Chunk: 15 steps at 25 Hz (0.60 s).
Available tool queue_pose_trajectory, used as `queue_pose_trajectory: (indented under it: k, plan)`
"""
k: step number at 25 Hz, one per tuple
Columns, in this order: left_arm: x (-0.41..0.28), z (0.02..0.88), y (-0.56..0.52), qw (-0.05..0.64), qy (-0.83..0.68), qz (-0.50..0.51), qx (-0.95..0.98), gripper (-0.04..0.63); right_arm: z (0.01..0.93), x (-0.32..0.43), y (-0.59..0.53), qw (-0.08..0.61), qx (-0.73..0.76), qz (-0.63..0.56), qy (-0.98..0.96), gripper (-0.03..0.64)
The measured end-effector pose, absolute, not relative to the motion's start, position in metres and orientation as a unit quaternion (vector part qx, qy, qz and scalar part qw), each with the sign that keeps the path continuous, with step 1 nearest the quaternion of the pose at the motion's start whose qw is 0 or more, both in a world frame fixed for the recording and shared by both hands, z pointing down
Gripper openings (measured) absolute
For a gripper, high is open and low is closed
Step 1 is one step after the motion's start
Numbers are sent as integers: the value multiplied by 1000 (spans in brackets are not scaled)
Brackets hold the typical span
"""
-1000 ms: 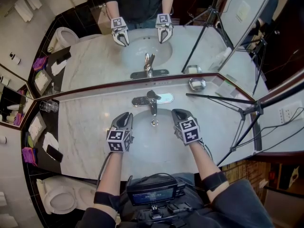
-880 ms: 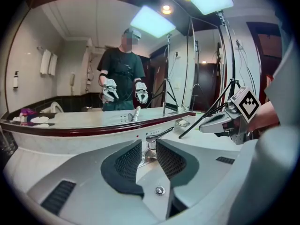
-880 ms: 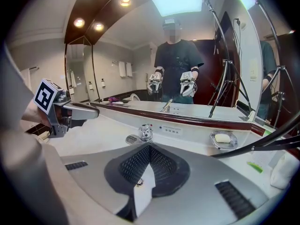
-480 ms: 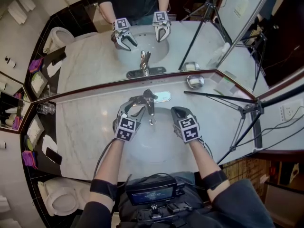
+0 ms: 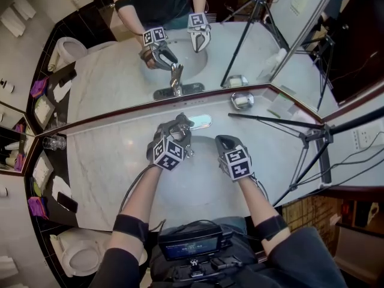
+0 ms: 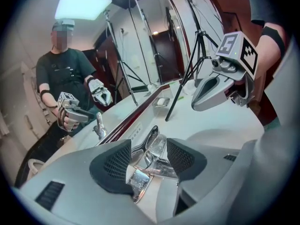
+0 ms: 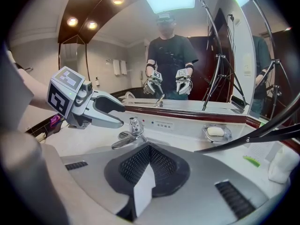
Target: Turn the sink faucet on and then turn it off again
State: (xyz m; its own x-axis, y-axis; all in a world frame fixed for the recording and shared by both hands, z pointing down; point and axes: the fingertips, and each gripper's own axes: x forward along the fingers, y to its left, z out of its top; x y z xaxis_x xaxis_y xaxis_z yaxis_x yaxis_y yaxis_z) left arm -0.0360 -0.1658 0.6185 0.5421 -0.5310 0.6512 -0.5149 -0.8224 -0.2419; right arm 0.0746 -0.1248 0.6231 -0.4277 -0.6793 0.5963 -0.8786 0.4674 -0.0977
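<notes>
Chrome faucet (image 7: 131, 131) stands at the back edge of the countertop (image 5: 108, 167), on the rear rim of the sink (image 5: 201, 182) and just in front of the mirror (image 5: 114, 77). Countertop is pale veined marble; the sink is a white oval set into its middle.

Left gripper (image 5: 176, 132): over the rear rim of the sink, pointing down and toward the mirror, marker cube rolled to one side. Jaws have just been opening and now stand released, wide apart. In the left gripper view the faucet's lever and spout lie between the two dark pads (image 6: 112, 163); a gap shows on the right pad's side, and I see no pad pressing on the metal.

Right gripper (image 5: 224, 143): over the right half of the sink, beside the faucet and apart from it. Jaws clenched, pads meeting on nothing. Not touching the faucet or the sink.

Other items:
- Soap dish (image 5: 242, 101), metal, white bar in it, at the back edge, right of the faucet.
- Drinking glass (image 5: 54, 143) near the back left corner.
- Black tripod leg (image 5: 273, 122) slants across the right end of the countertop.
- Toilet (image 5: 78, 254) on the floor below the front left corner.
</notes>
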Motion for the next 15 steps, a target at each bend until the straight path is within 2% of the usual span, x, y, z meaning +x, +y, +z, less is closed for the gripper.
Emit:
queue_pose_trajectory:
  k: [7, 15]
  plan:
    - [-17, 641, -174, 112, 246, -441, -856, 238, 631, 81, -126, 248, 480, 208, -815, 20]
    - [-9, 660, -175, 134, 226, -467, -844, 234, 632, 83, -123, 249, 483, 221, -810, 20]
